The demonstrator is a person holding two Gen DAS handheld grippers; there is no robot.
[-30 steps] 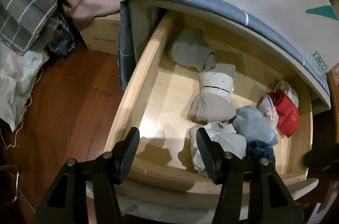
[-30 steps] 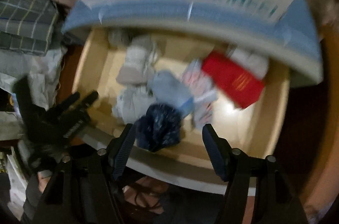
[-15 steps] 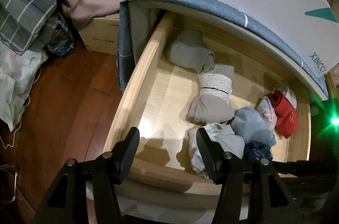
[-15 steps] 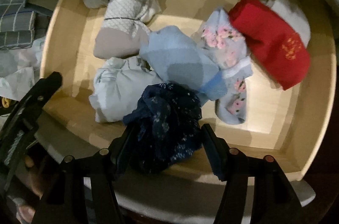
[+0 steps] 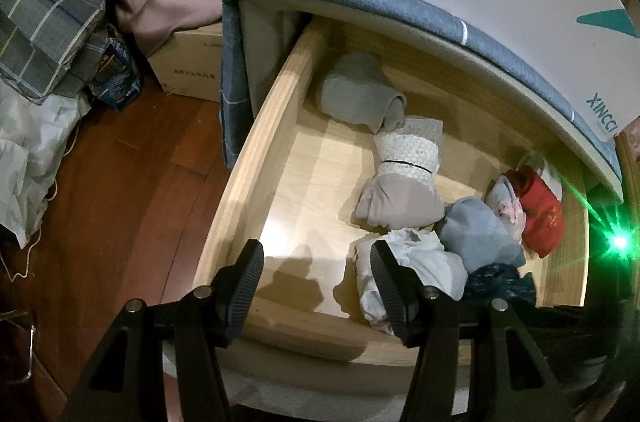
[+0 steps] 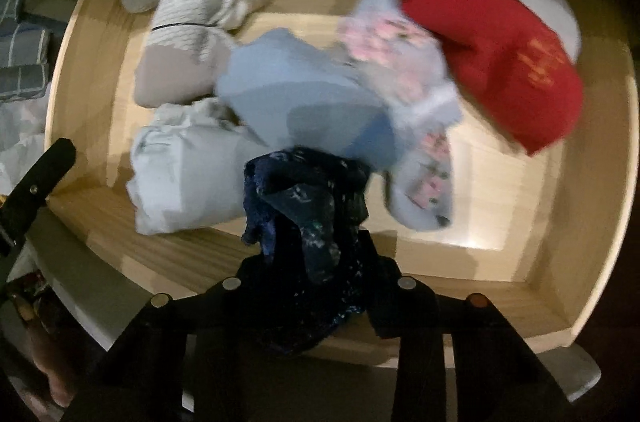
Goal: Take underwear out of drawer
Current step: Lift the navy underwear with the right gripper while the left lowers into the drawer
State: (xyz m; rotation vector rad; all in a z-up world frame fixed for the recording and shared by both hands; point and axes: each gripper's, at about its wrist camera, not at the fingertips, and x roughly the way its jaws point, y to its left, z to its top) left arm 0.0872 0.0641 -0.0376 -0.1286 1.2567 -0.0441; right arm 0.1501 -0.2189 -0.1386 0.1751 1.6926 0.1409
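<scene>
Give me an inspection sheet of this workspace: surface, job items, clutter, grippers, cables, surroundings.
Surface: open pale wooden drawer, left half of its floor bare.
Job's things: dark navy patterned underwear at the front wall; rolled light blue garment, red folded garment, pale grey-white bundle nearby.
Clutter: grey rolled garment at the back.
Grippers: right gripper has just been closing, now shut on the navy underwear; left gripper open, over the front edge, holding nothing.
Cables: thin pale cord on the floor.
Surroundings: reddish wooden floor, cardboard box, plaid fabric.
</scene>
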